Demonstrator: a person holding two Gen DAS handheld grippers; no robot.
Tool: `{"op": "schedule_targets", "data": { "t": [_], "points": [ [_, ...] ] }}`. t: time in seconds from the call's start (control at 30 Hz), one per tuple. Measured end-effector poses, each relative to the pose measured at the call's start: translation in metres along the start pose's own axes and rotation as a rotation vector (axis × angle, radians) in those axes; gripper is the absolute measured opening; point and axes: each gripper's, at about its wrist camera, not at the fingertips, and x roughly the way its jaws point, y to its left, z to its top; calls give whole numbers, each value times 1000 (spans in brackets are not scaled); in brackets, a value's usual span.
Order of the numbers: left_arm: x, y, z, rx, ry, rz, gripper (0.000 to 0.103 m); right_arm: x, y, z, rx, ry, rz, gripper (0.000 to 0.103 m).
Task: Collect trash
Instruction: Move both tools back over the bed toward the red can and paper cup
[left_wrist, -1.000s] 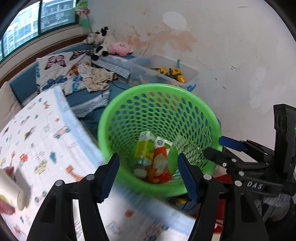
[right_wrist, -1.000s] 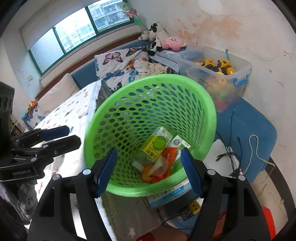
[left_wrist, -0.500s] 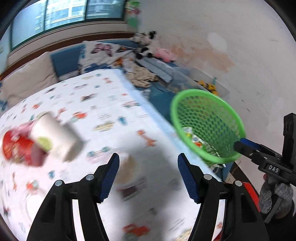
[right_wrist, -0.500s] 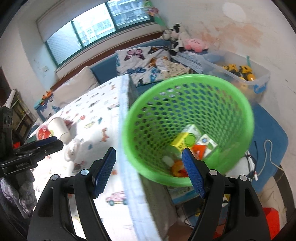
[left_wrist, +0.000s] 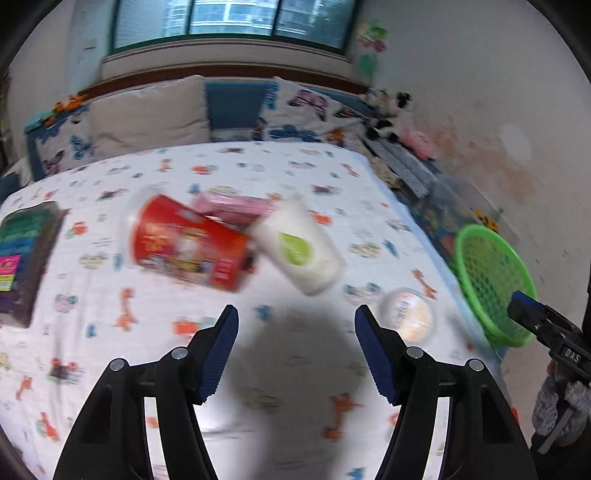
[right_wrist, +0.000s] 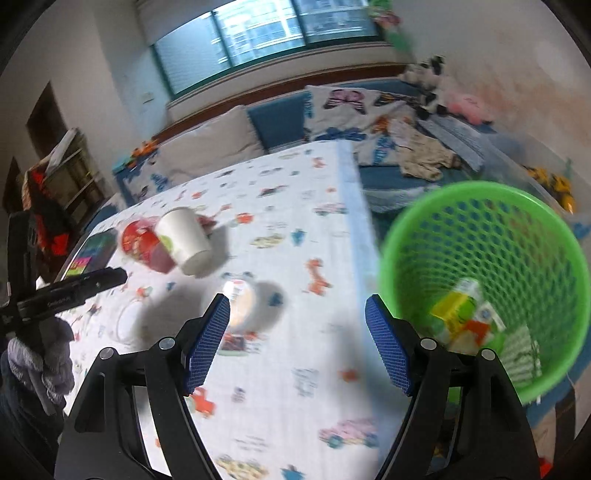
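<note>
Trash remaining on table: red cup (left_wrist: 188, 245) lying on its side, white paper cup (left_wrist: 301, 251) also tipped, the two touching at one end; a pink wrapper (left_wrist: 236, 206) is seen just behind both. A small round lidded tub (left_wrist: 408, 314) sits apart, nearer the table edge (right_wrist: 356, 206). All rest on the printed tablecloth (left_wrist: 258, 173). Green basket (right_wrist: 484, 280) stands off the table's edge, lower down; a yellow-green carton (right_wrist: 456, 308) and other scraps already lie inside.

Left gripper (left_wrist: 295, 347): jaws spread, nothing between them, aimed at cloth short of the cups. Right gripper (right_wrist: 297, 339): jaws spread, just been opening wider, nothing held; tub sits just past its left pad, basket to its right.

Risks noted (judgement):
- Both cups lie on their sides, so a push from one pad is likely to roll them away rather than seat them; red cup could be nudged into white cup and both scattered.
- Thin paper wall prob. crushed if pinched hard across the middle.
- Tub is low and flat; pads may skid over lid, or snag tablecloth and drag it w/ items toward edge.
- Frames are motion-blurred; a fast approach may overshoot target.
- The two tools work close together; collision poss. if both go for the same item.
- Dark box (left_wrist: 22, 258) at far left may not be trash; not to be grabbed by mistake.
</note>
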Motion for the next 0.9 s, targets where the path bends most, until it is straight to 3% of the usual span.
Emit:
{"op": "schedule_targets", "data": {
  "t": [0.2, 0.33, 0.5, 0.67, 0.83, 0.9],
  "points": [
    [-8, 53, 19, -34, -52, 81, 63, 20, 35, 12, -68, 24, 49, 76],
    [-4, 84, 35, -44, -53, 85, 63, 36, 56, 19, -115, 49, 69, 78],
    [15, 119, 51, -56, -18, 24, 68, 58, 81, 26, -174, 78, 85, 79],
    [38, 133, 63, -50, 19, -48, 68, 84, 99, 34, -202, 112, 102, 79],
    [55, 140, 67, -39, 55, -183, 69, 112, 117, 41, -247, 163, 120, 79],
    [60, 140, 68, -16, 57, -195, 69, 124, 122, 44, -269, 182, 121, 79]
  ]
}}
